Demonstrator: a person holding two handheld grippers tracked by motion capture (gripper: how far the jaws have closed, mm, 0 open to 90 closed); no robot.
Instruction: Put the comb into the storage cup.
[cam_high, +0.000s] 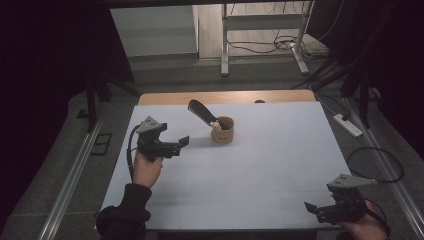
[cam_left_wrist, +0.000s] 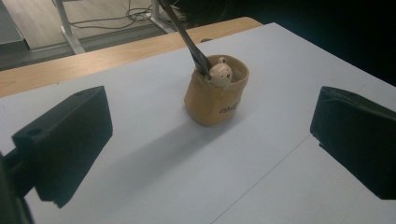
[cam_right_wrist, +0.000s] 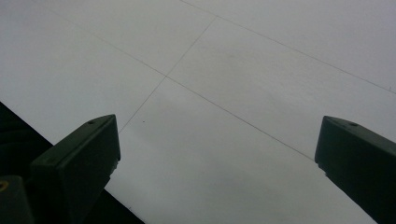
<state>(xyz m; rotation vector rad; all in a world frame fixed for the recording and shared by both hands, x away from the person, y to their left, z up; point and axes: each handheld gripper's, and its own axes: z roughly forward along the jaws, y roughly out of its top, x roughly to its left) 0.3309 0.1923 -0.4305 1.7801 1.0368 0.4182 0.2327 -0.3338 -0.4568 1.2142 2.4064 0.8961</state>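
Note:
A small tan cup (cam_high: 222, 131) (cam_left_wrist: 215, 95) stands on the white table (cam_high: 260, 165) toward its far middle. A dark long-handled utensil (cam_high: 201, 112) (cam_left_wrist: 184, 37) leans out of it to the left, and a small cream bear figure (cam_high: 215, 124) (cam_left_wrist: 219, 73) sits at the rim. My left gripper (cam_high: 183, 142) (cam_left_wrist: 210, 149) hovers left of the cup, jaws open and empty, pointing at it. My right gripper (cam_high: 311, 208) (cam_right_wrist: 217, 158) is low at the table's near right corner, open, with bare white tabletop between its jaws.
A wooden edge (cam_high: 225, 96) runs along the table's far side. Beyond it are a metal desk frame (cam_high: 262, 30) and cables on the floor. A power strip (cam_high: 348, 125) lies on the floor right of the table. Dark curtains flank both sides.

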